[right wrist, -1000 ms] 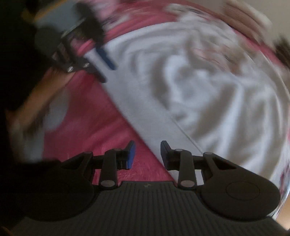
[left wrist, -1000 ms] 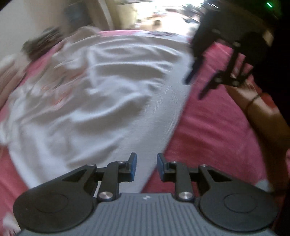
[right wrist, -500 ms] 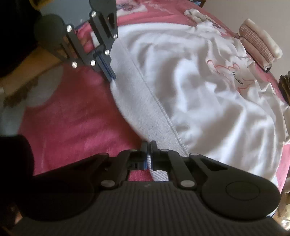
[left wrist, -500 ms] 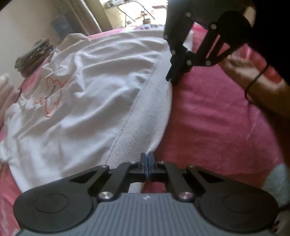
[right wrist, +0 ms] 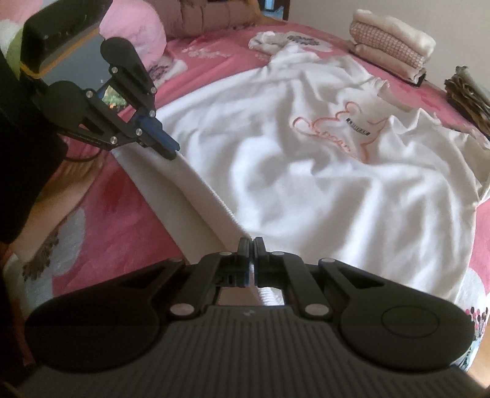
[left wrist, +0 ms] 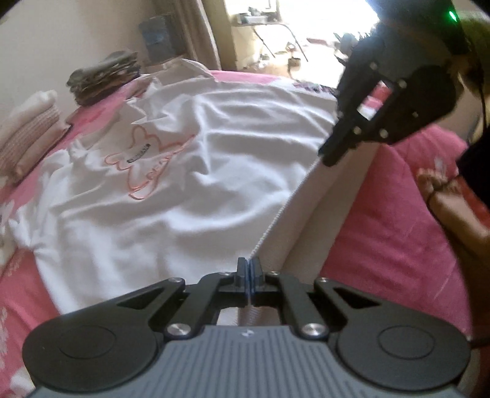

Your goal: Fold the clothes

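Note:
A white sweatshirt [left wrist: 196,171] with a pink outline drawing on its chest lies spread on a pink bedspread [left wrist: 395,220]; it also fills the right wrist view as the sweatshirt [right wrist: 306,171]. Its ribbed hem [left wrist: 294,199] is lifted off the bed and stretched between both grippers. My left gripper [left wrist: 248,265] is shut on one end of the hem, and shows in the right wrist view as the left gripper [right wrist: 167,145]. My right gripper [right wrist: 251,245] is shut on the other end, and shows as the right gripper [left wrist: 329,156] in the left wrist view.
Folded beige and checked clothes [right wrist: 392,46] are stacked at the bed's far side, next to a dark folded pile [right wrist: 468,95]. A pink pillow [right wrist: 131,33] lies at the head. A person's forearm [left wrist: 453,211] reaches over the bedspread. A bright window [left wrist: 300,27] is beyond.
Both grippers went from open over the hem to shut on it. They have since raised the hem off the bed, pulling it taut between them.

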Available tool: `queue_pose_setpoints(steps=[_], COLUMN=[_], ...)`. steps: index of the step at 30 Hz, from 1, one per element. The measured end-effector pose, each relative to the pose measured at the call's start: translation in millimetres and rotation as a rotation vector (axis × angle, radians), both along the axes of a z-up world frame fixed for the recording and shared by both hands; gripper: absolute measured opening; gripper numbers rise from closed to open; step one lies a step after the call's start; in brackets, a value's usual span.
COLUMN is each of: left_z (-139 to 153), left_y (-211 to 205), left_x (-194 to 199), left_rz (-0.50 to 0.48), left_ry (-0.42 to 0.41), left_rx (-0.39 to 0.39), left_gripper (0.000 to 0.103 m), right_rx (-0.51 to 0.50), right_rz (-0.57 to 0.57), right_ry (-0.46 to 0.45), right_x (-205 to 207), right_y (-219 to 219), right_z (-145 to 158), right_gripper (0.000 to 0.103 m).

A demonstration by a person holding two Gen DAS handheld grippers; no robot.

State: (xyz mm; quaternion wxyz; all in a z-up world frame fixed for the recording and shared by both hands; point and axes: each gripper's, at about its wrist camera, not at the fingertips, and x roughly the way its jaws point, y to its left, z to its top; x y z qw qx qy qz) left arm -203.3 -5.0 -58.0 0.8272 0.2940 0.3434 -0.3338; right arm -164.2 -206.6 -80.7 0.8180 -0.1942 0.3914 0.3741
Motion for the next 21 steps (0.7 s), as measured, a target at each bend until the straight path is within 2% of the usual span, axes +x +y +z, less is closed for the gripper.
queue_pose_setpoints(steps=[6, 8, 9, 11, 14, 16, 21], left_z=[6, 8, 7, -10, -39, -50, -58], left_y=[-12, -16, -16, -18, -19, -20, -22], left_x=[-9, -12, -15, -28, -51, -58, -56], left_rz=[0.004, 0.006, -0.011, -0.092, -0.208, -0.231, -0.219], left_ry=[-0.238, -0.317, -0.318, -0.283, -0.223, -0.176, -0.146], left_rx=[0.073, 0.097, 0.105, 0.167, 0.245, 0.254, 0.264], left_gripper=[0.001, 0.001, 0.001, 0.001, 0.001, 0.001, 0.001], right_rx=[-0.067, -0.053, -0.044, -0.033, -0.118, -0.176, -0.188], right_rz=[-0.041, -0.065, -0.046, 0.007, 0.114, 0.17, 0.156], right_ry=[-0.172, -0.311, -0.36, -0.341, -0.23, -0.202, -0.167], right_x=[3, -3, -9, -19, -37, -46, -43], right_y=[9, 11, 12, 11, 16, 20, 21], right_z=[1, 17, 23, 20, -17, -38, -46], right_gripper=[0.001, 0.001, 0.001, 0.001, 0.001, 0.001, 0.001])
